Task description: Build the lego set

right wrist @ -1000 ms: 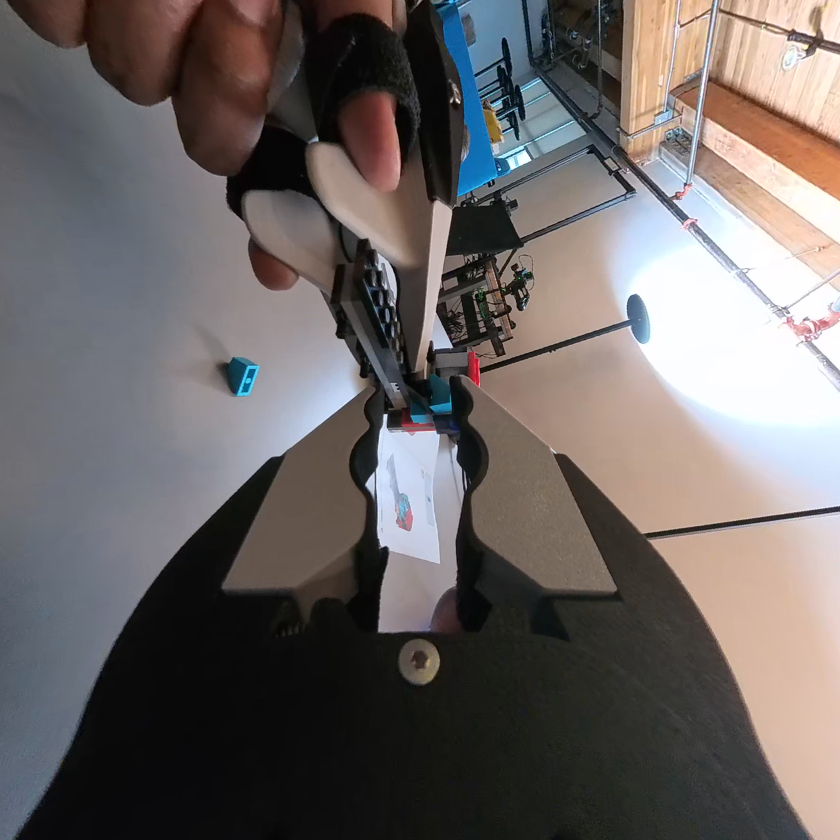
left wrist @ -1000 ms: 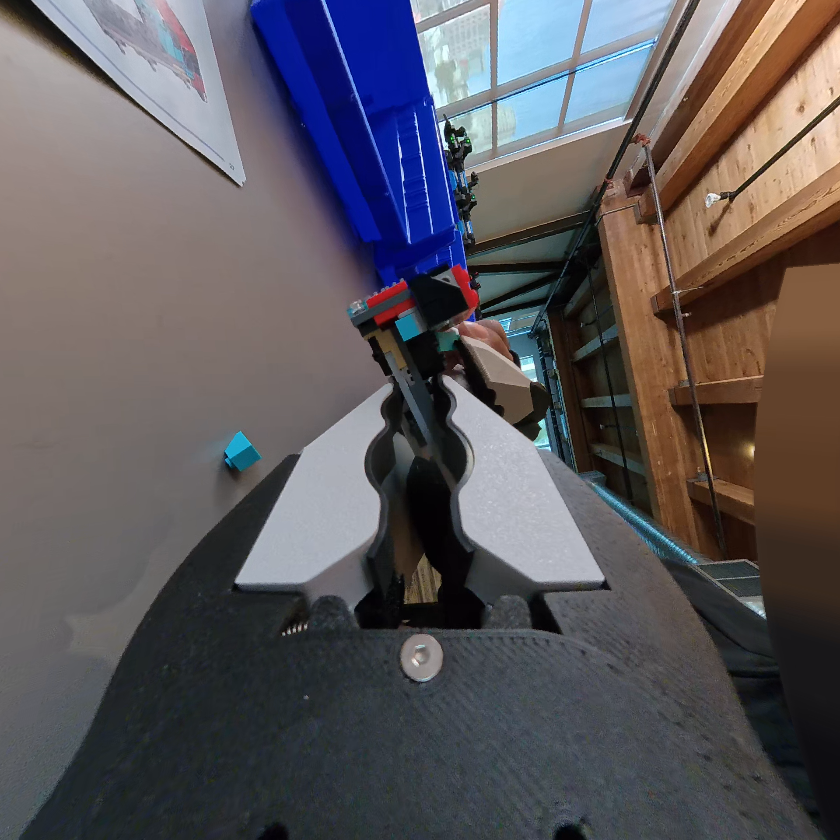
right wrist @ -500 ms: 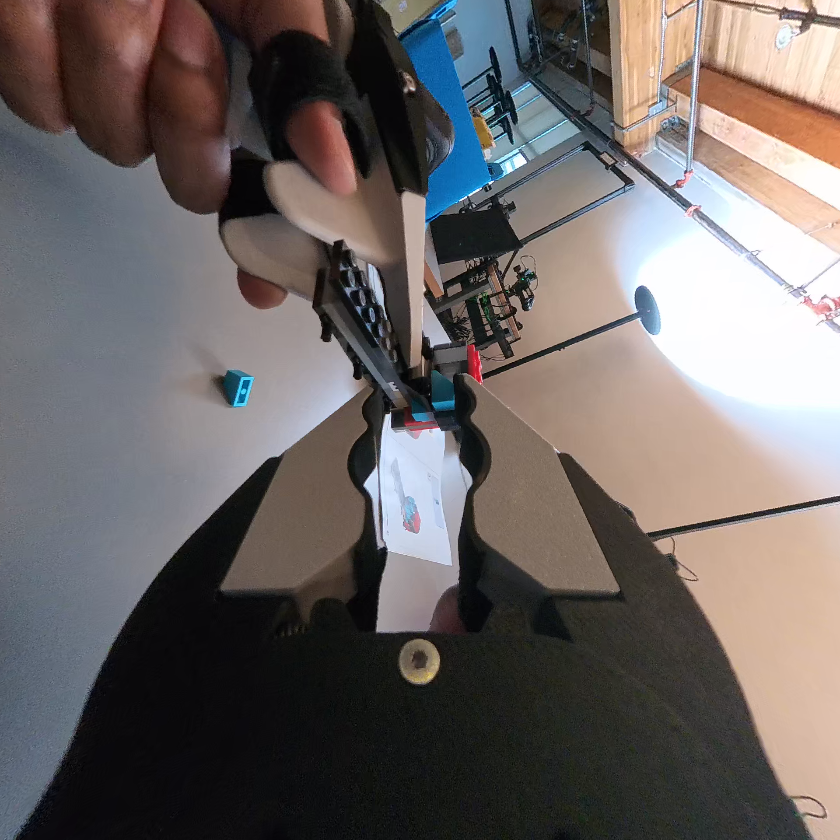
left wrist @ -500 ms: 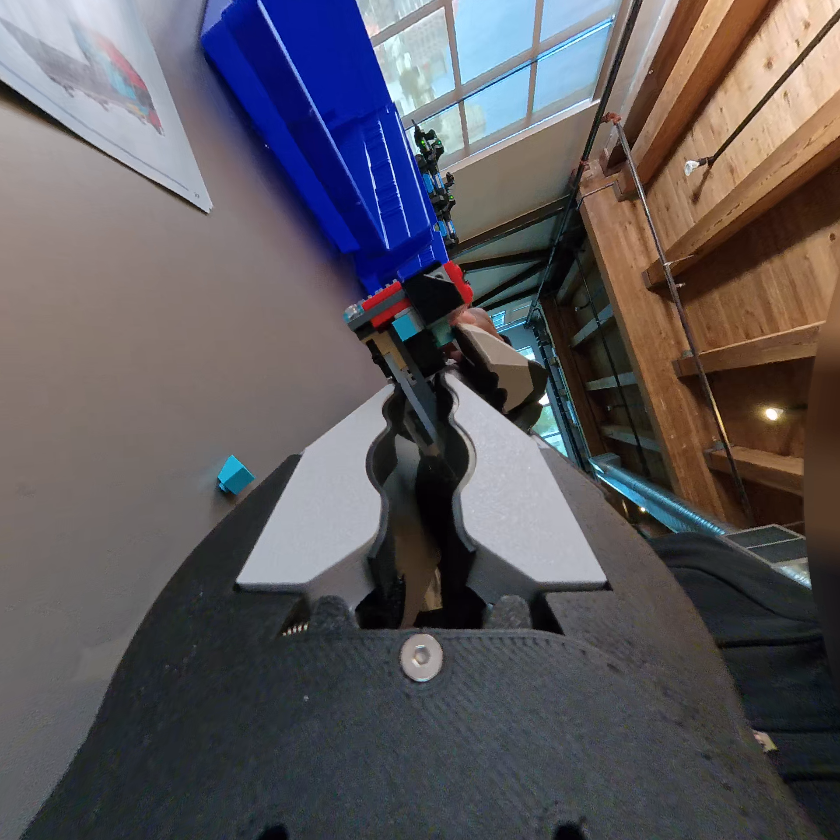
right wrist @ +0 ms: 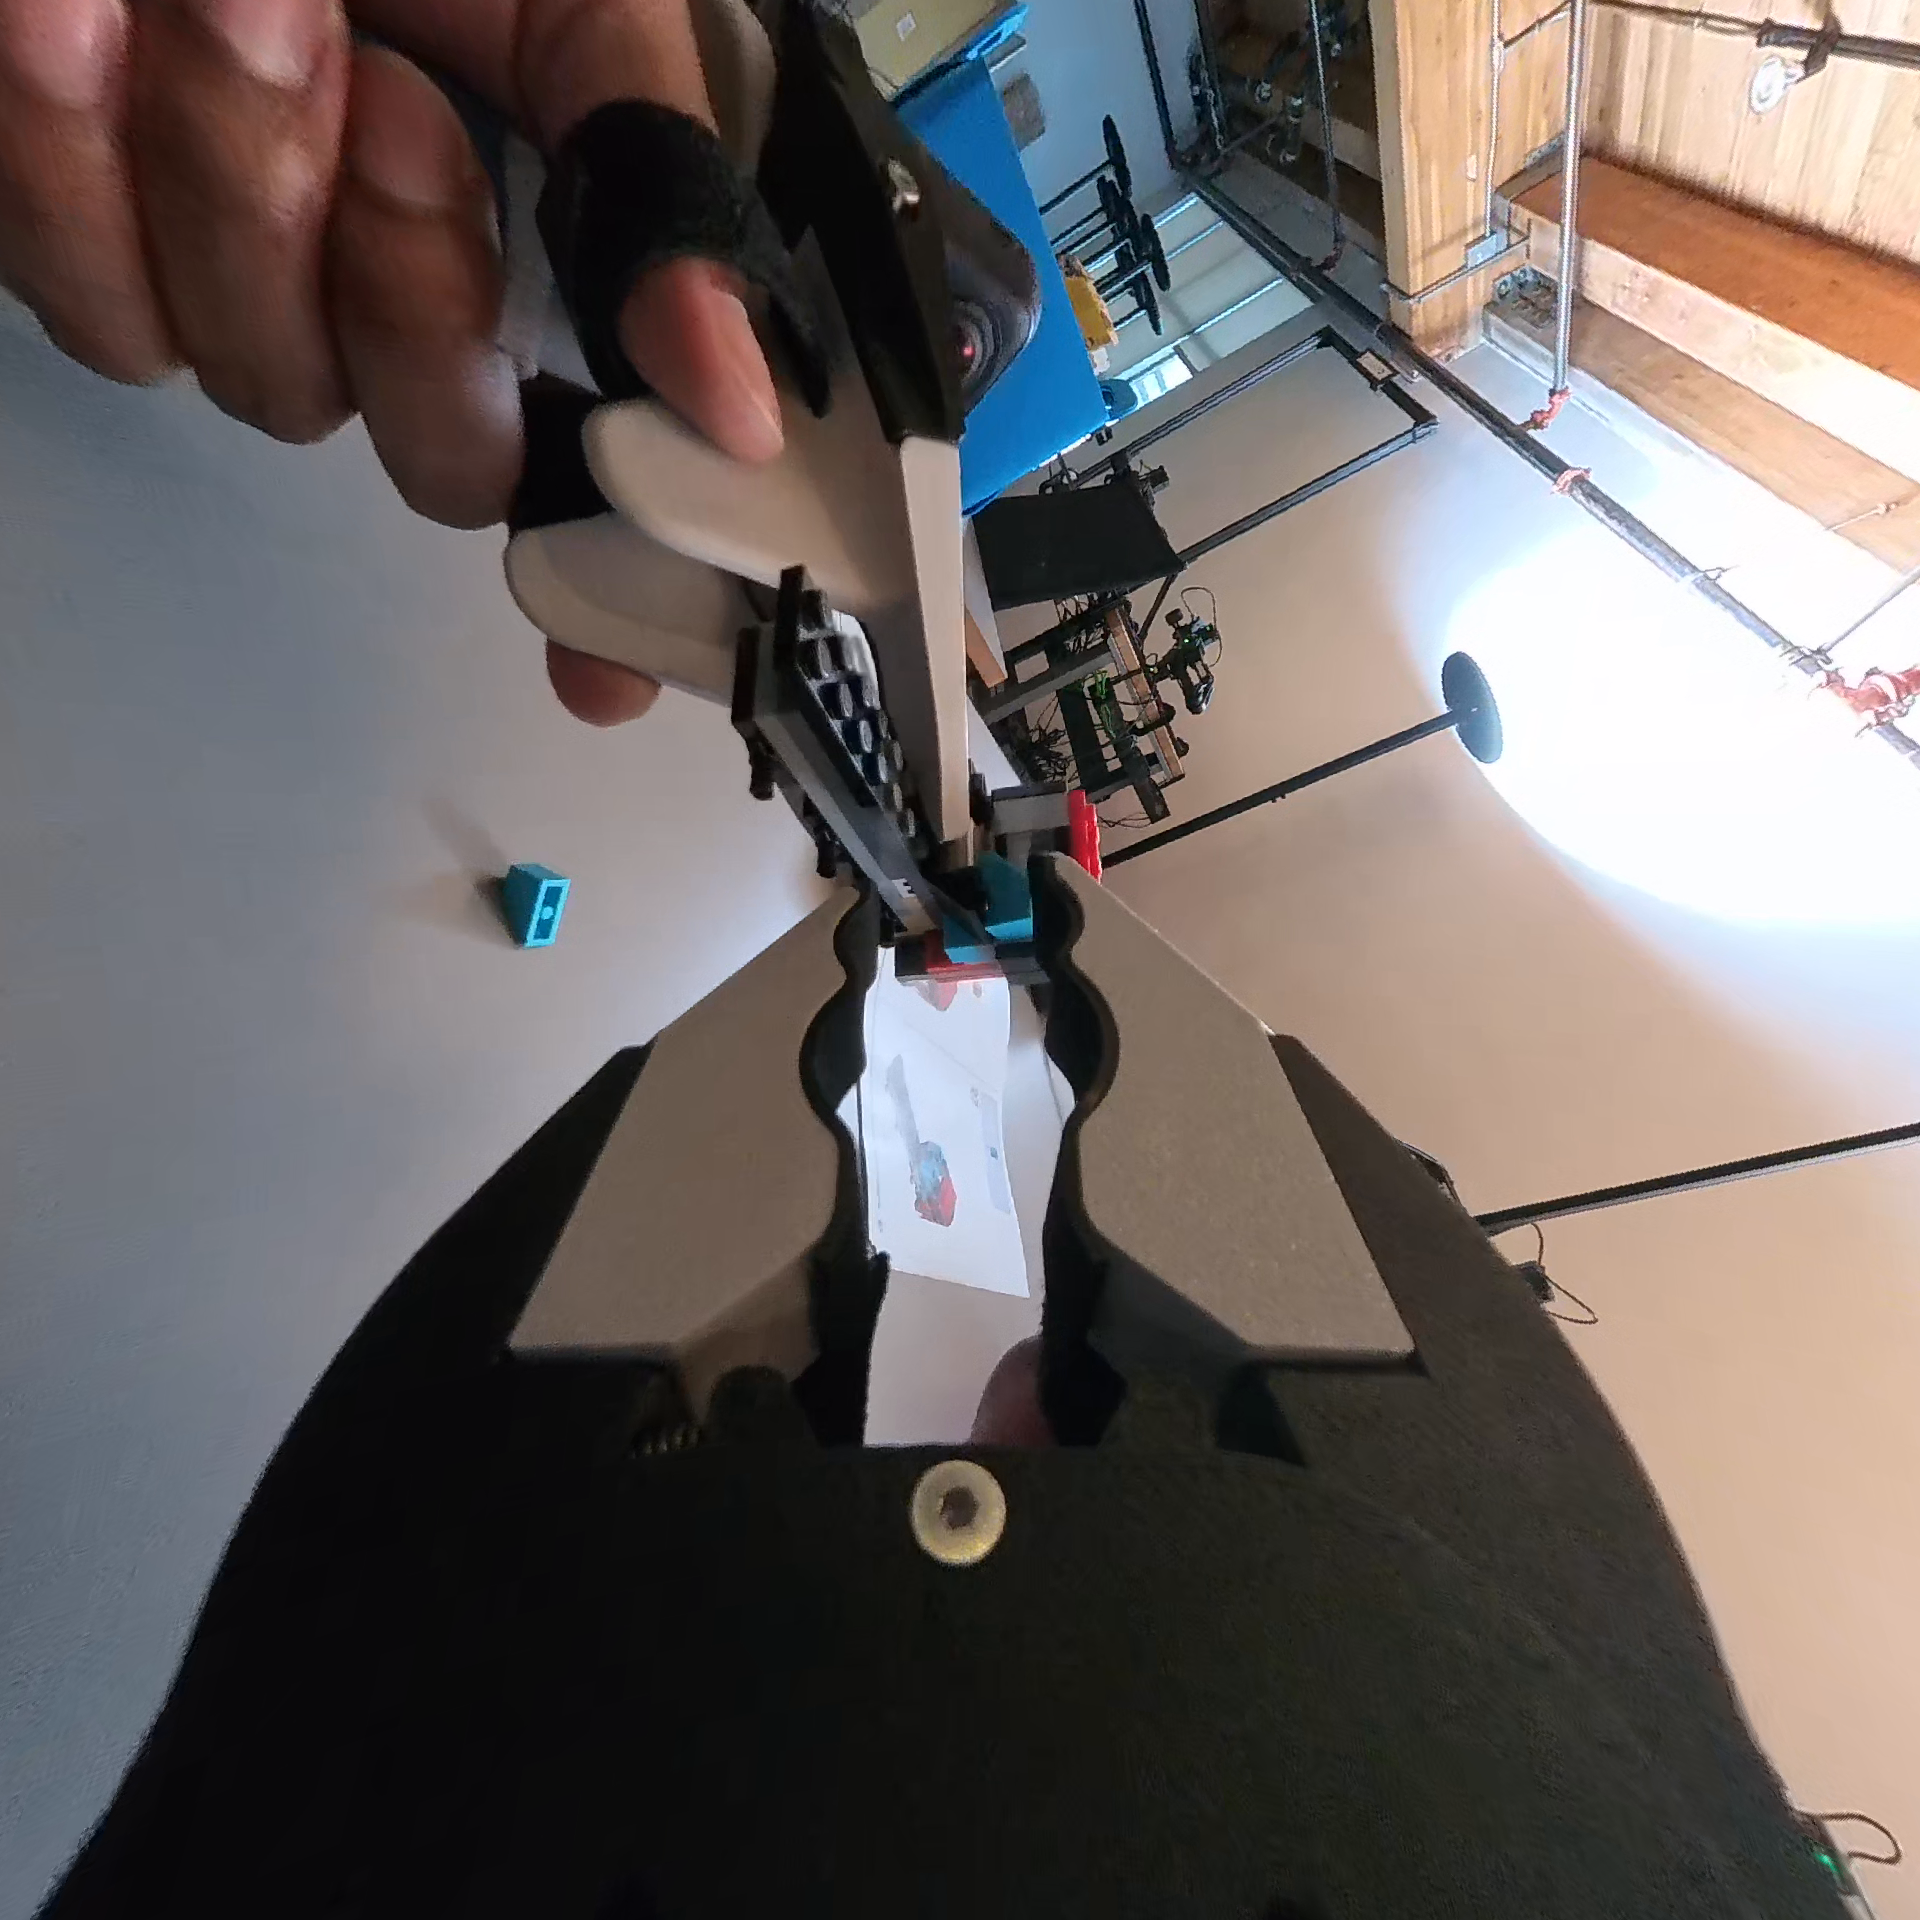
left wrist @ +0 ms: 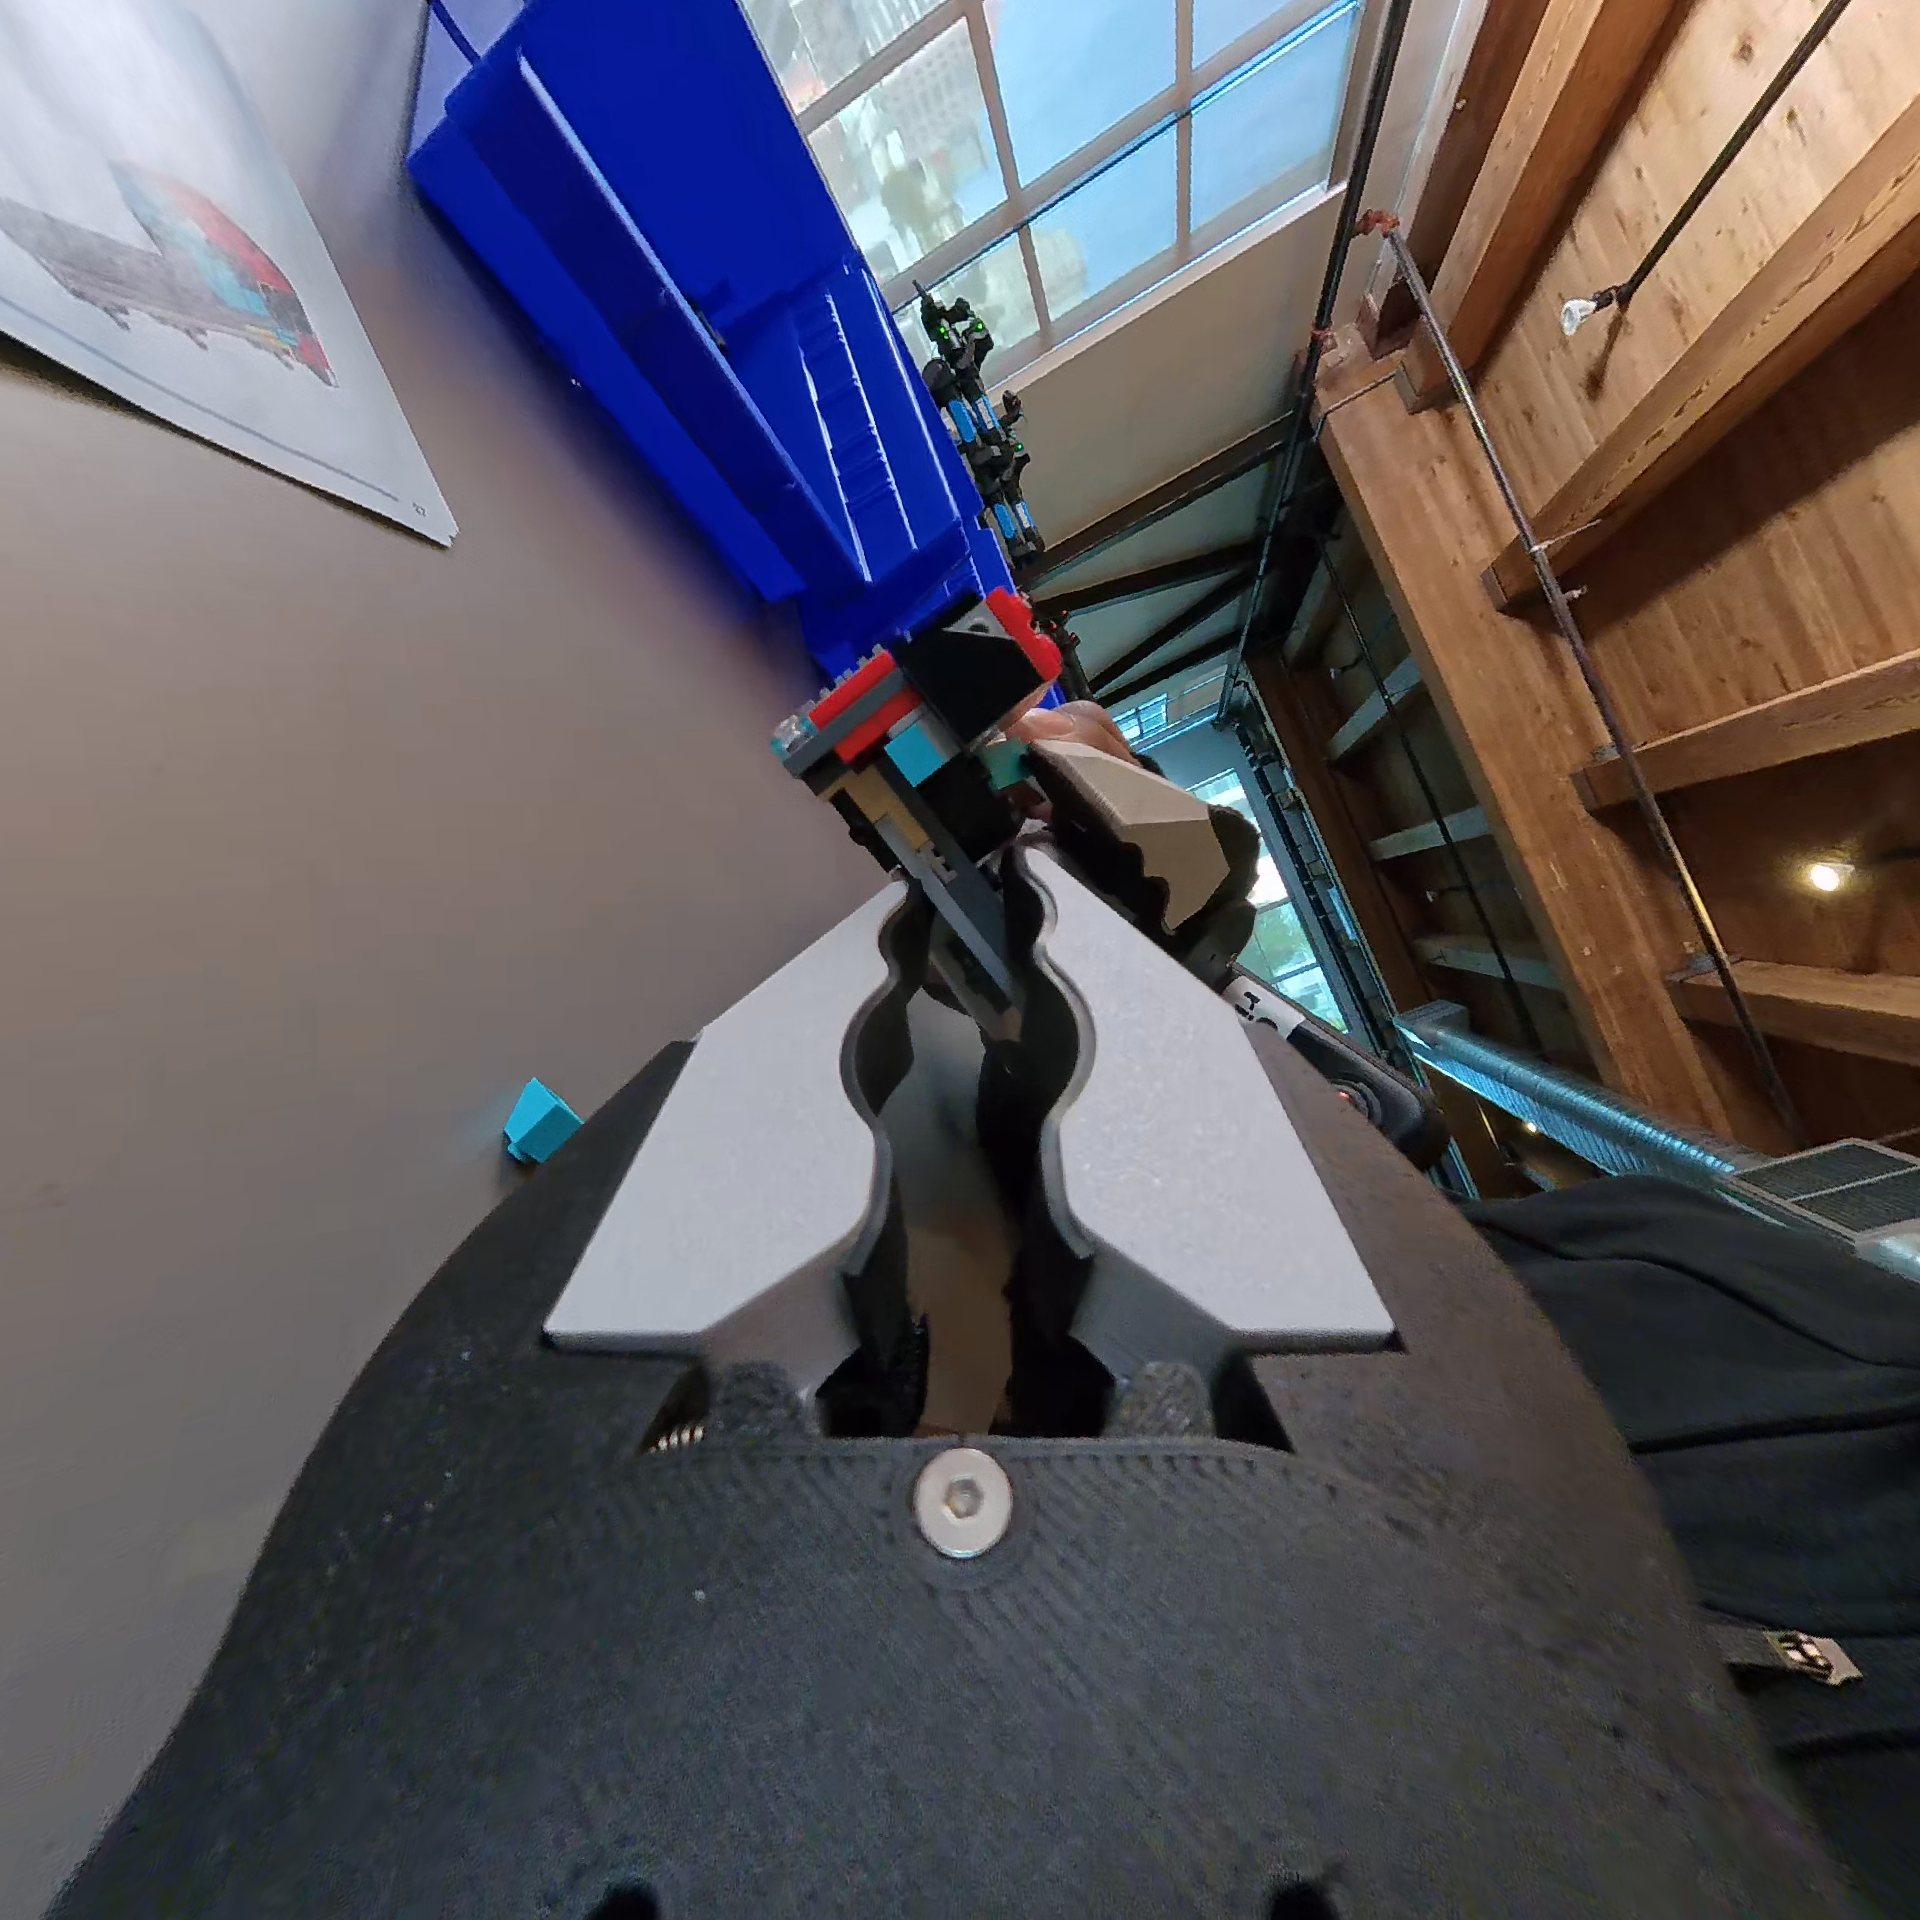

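Observation:
A small lego model [left wrist: 925,727] of red, black, teal and grey bricks on a long dark grey plate is held in the air between both grippers. My left gripper [left wrist: 971,883] is shut on the plate's edge. My right gripper [right wrist: 951,894] is shut on the model's red and teal end [right wrist: 982,925]. The studded plate [right wrist: 831,748] runs up toward the left gripper's pale fingers [right wrist: 935,644], which a person's hand [right wrist: 312,208] holds. The right gripper's fingers [left wrist: 1132,821] show just behind the model in the left wrist view. A loose teal brick [right wrist: 535,904] lies on the table [right wrist: 208,1039] and also shows in the left wrist view [left wrist: 538,1120].
An instruction sheet [left wrist: 208,312] lies on the table [left wrist: 312,831], seen also between the right fingers [right wrist: 945,1174]. Blue bins [left wrist: 675,312] stand at the table's far edge. Wooden shelves [left wrist: 1714,727] and windows lie beyond. Less than 4 cm separates the two grippers' tips.
Both grippers keep their hold on the model. The pair has shifted and tilted slightly, so the table, sheet and teal brick slide in both views.

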Demonstrator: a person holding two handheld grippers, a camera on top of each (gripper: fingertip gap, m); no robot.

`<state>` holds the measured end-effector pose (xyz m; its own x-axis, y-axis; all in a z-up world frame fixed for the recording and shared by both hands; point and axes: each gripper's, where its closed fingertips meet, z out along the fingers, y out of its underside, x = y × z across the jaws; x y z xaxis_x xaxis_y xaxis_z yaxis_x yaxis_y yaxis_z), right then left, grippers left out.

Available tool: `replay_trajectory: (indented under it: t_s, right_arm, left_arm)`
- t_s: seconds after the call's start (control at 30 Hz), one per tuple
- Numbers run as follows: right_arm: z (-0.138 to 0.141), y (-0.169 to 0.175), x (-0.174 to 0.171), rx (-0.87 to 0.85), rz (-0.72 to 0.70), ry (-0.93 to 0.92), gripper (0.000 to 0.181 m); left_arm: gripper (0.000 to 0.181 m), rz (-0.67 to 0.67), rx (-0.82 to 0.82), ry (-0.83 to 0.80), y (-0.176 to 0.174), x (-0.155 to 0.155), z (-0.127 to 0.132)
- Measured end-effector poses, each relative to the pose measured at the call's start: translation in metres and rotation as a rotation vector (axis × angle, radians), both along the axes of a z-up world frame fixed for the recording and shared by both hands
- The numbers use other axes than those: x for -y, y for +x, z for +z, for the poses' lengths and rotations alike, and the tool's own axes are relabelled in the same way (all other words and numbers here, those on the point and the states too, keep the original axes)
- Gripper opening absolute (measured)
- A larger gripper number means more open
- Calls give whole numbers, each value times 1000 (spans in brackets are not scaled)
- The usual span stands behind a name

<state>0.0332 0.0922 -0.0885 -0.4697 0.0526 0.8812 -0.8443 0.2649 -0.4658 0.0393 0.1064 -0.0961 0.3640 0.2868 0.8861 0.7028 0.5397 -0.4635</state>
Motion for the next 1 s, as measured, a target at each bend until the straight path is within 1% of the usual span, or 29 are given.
replay_trajectory:
  t_s: [0.07, 0.5, 0.67, 1.0]
  right_arm:
    - [2, 0, 0, 11, -2, -6, 33]
    - [8, 3, -1, 83, 22, -26, 33]
    - [7, 4, -1, 78, 20, -22, 30]
    - [6, 3, -2, 128, 28, -27, 33]
  left_arm:
    - [15, -2, -9, -3, 1, 0, 1]
    - [15, -7, -102, -58, 5, -2, 8]
    - [15, -6, -107, -57, 5, -2, 8]
    - [16, -11, -119, -55, 6, -2, 7]
